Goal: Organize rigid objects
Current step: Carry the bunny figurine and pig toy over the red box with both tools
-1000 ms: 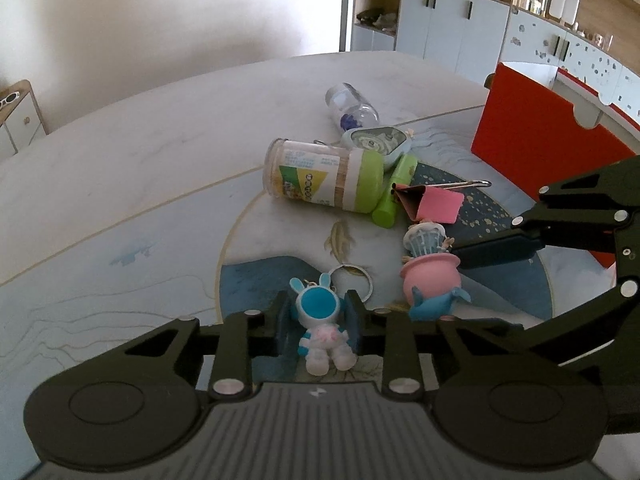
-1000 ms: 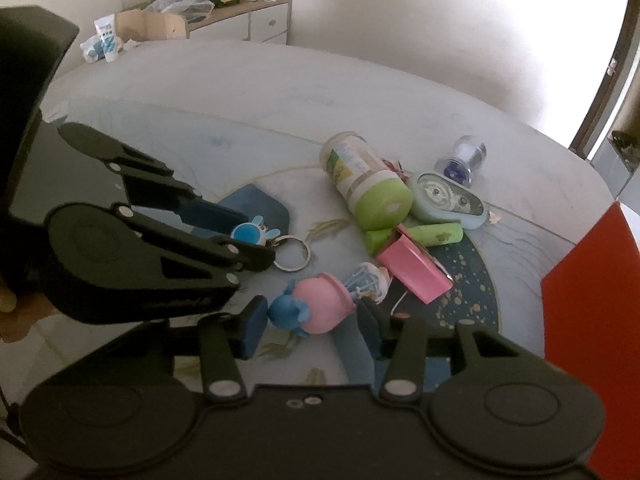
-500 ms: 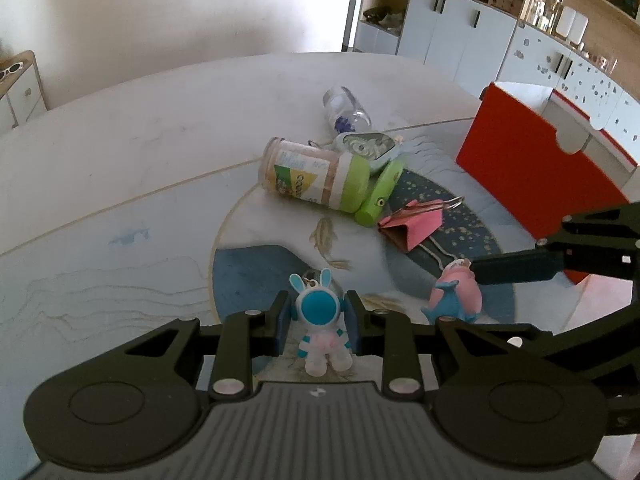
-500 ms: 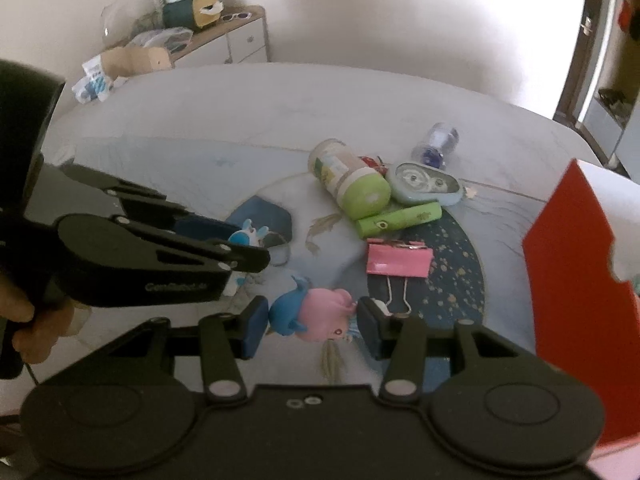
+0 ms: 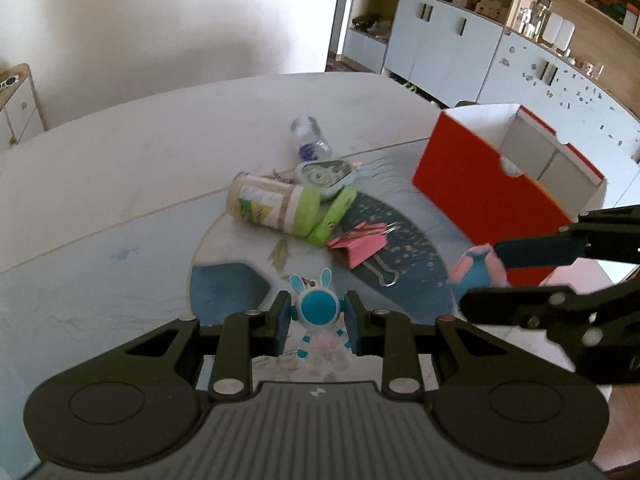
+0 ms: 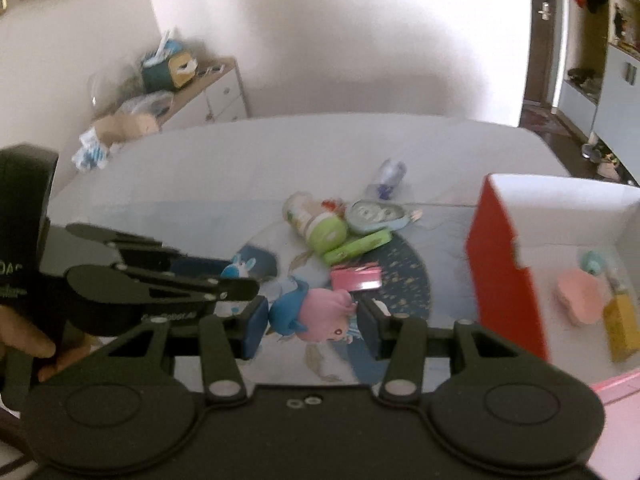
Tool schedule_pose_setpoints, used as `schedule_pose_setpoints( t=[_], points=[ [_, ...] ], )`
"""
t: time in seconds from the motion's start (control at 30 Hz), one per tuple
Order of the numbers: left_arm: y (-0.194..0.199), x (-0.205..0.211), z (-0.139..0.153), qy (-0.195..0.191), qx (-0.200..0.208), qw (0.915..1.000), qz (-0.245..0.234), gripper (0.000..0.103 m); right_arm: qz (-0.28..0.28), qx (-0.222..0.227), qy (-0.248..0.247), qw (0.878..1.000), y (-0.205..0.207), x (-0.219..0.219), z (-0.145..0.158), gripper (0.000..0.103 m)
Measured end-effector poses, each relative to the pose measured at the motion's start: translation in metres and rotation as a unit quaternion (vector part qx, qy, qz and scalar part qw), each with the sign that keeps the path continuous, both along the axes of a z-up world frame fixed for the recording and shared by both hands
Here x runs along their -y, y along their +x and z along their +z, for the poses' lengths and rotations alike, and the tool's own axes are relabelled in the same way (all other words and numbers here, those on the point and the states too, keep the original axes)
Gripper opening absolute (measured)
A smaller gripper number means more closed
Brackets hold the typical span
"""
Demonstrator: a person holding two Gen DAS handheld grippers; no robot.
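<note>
We note a pale table (image 5: 120, 168) (blue printed pattern). On it: toppled jar (image 5: 276, 208), pink binder clip (image 5: 358, 245), red box (image 5: 480, 184).

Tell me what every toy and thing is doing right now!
left gripper: fingers shut on the bunny keychain.
bunny keychain: held, lifted off the table.
right gripper: fingers shut on the pink doll.
pink doll: held, in the air.
green-lidded jar: lying on its side.
small clear bottle: lying down.
pink binder clip: lying on the table.
red box: open on top, things already inside.
</note>
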State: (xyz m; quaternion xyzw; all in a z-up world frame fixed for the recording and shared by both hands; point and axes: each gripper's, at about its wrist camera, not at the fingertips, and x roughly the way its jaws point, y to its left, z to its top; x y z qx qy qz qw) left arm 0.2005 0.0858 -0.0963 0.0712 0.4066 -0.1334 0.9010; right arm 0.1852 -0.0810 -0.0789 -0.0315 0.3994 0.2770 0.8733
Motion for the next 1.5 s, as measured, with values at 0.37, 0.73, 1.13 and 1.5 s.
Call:
schedule_pose_setpoints(
  t=[0.37,0.73,1.13,1.5],
  points=[
    [-0.012,0.049,0.044,-0.015,0.023,0.9994,-0.022,0.028,-0.035,0.023,0.027,0.999,0.006,0.069,0.035,0.048],
    [-0.002,0.117,0.057,-0.014,0.028,0.9991,-0.029,0.028,-0.050,0.035,0.024,0.998,0.021,0.135,0.038,0.048],
    [0.024,0.208,0.058,-0.006,0.043,0.9981,-0.043,0.028,-0.062,0.038,0.014,0.997,0.042,0.213,0.023,0.048],
    [0.069,0.287,0.036,0.001,0.015,0.9983,-0.057,0.028,-0.066,0.035,-0.008,0.997,0.066,0.260,-0.003,0.048]
  ],
)
